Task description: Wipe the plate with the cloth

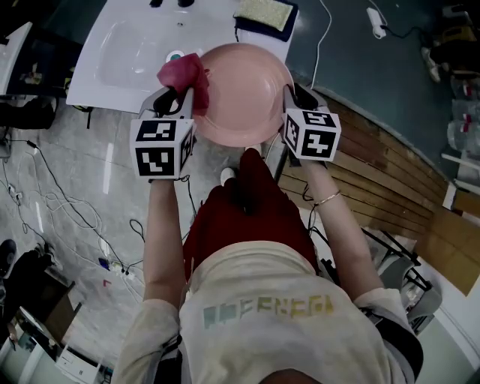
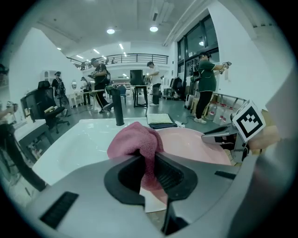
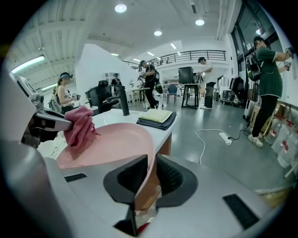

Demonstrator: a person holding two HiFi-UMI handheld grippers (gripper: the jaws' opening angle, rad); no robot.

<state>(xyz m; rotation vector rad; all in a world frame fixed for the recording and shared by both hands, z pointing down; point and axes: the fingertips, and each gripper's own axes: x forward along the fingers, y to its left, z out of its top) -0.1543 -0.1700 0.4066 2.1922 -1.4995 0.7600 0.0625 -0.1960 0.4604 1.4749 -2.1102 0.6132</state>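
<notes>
A round pink plate (image 1: pixel 244 94) is held in the air in front of the white sink counter. My right gripper (image 1: pixel 290 101) is shut on the plate's right rim (image 3: pixel 148 160). My left gripper (image 1: pixel 185 96) is shut on a crumpled pink cloth (image 1: pixel 182 72), and the cloth rests at the plate's left edge. In the left gripper view the cloth (image 2: pixel 138 144) bulges up out of the jaws with the plate (image 2: pixel 195 142) just behind it. In the right gripper view the cloth (image 3: pixel 80 128) hangs over the plate's far side (image 3: pixel 109 142).
A white counter with a sink basin (image 1: pixel 139 52) and a dark faucet (image 2: pixel 119 110) lies beyond the plate. A folded yellow-green cloth on a dark mat (image 1: pixel 264 13) sits at the counter's right end. Cables (image 1: pixel 52 202) trail on the floor. People stand in the background (image 3: pixel 267 79).
</notes>
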